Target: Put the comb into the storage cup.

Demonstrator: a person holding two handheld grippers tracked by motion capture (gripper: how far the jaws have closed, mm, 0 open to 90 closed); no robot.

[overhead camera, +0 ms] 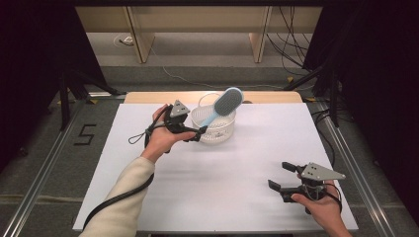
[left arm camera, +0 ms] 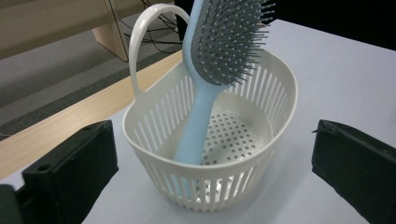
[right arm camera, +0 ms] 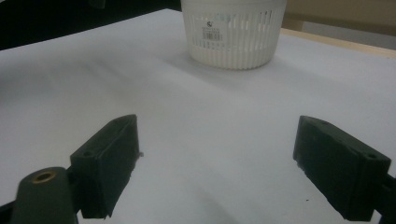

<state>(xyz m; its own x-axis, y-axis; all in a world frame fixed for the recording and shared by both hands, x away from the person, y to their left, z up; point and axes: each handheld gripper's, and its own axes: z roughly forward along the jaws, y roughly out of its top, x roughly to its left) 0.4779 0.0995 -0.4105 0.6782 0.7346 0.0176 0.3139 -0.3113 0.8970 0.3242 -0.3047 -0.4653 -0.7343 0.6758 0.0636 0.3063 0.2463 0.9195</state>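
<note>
Now the left gripper (overhead camera: pixel 197 134), jaws spread wide and empty just beside the basket (overhead camera: pixel 213 129) at its 9 o'clock, should back straight off without clipping the rim, so the brush (overhead camera: pixel 221 106) stays put. That brush stands handle-down in the basket, its long axis tilted, bristled head up toward 1 o'clock. The right gripper (overhead camera: pixel 282 176) also gapes empty, well apart.

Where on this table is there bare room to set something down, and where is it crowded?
Bare: the wide white stretch of the table between the basket and the right claw, and the far right part beside the basket. Crowded: the far middle, where the left claw sits, jaws open, against the basket holding the hairbrush.
</note>
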